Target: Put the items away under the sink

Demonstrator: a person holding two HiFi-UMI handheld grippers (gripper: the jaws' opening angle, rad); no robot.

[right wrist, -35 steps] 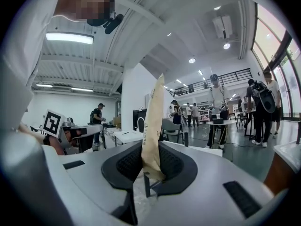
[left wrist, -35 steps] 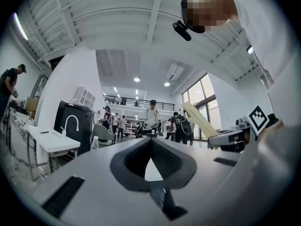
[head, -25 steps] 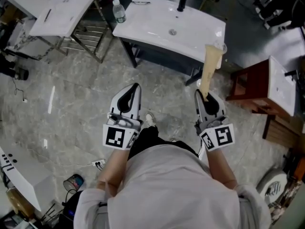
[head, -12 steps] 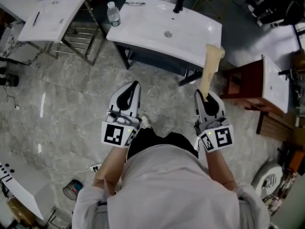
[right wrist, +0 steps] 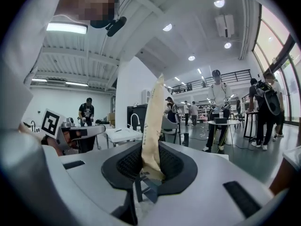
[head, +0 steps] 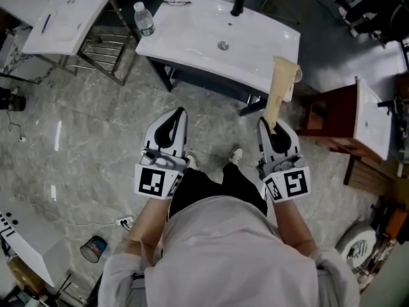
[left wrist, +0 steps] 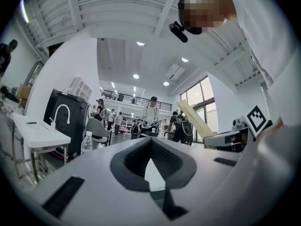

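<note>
The white sink [head: 192, 40] stands ahead on a dark frame, with a black tap [head: 241, 0] at its back and a water bottle [head: 142, 19] on its left corner. My right gripper [head: 267, 124] is shut on the lower end of a long tan paper packet [head: 278, 88], which sticks up and forward over the sink's right edge. The right gripper view shows the packet [right wrist: 153, 121] pinched between the dark pads. My left gripper [head: 177, 112] is held level beside it, shut and holding nothing. The space under the sink is dark.
A second white basin [head: 64, 15] rests on a metal rack [head: 105, 50] at the upper left. A red-brown stand [head: 329, 117] with another white basin [head: 370, 117] is close on the right. A small cup [head: 94, 248] and a power strip [head: 126, 222] lie on the grey floor behind me.
The person has stepped forward, one shoe now showing between the grippers, and the sink sits a little closer. Both grippers keep their pose, and the packet is still held.
</note>
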